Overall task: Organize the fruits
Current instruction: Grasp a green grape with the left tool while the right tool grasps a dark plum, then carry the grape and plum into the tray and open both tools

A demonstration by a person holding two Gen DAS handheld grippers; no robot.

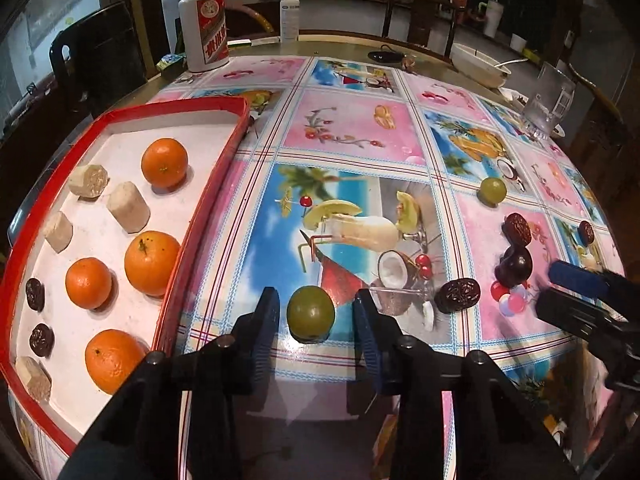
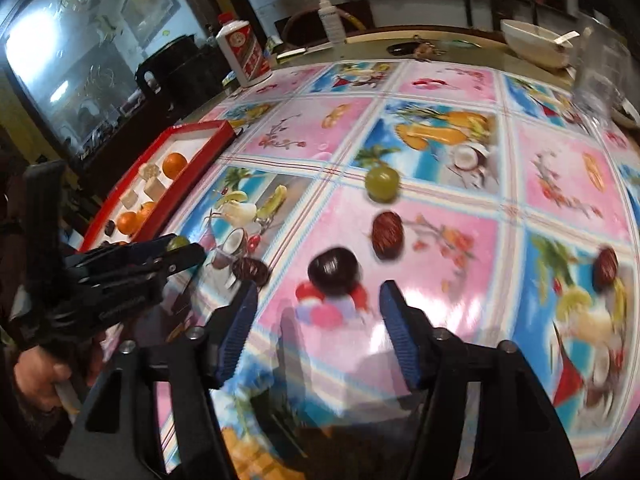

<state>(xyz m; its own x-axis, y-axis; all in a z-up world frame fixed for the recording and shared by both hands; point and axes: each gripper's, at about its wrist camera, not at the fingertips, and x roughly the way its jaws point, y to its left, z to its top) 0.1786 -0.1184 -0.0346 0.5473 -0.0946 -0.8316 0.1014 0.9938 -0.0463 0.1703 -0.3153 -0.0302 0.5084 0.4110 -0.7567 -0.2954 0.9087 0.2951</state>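
A small round green fruit is sitting on the table right between the left gripper's blue-padded jaws, which are standing apart on either side of it, not touching it as far as I can tell. Just to its left the shallow red-rimmed white tray is already holding four oranges, some pale beige cut chunks and a couple of dark wrinkly dried fruits.

Over on the right side, a glossy dark purple round fruit is lying on the pink patch of the colourful fruit-print plastic tablecloth, a bit ahead of the right gripper, whose jaws are also hanging wide apart with nothing in them. Brown wrinkled dates are scattered near it, and a second green round fruit is sitting further out on the cloth. The right view is pretty motion-blurred.

Far end of the table: a white ceramic bottle with a red label, a slim white spray bottle, and a white bowl with a spoon in it. A hand is gripping the left gripper's handle at the edge of the right view
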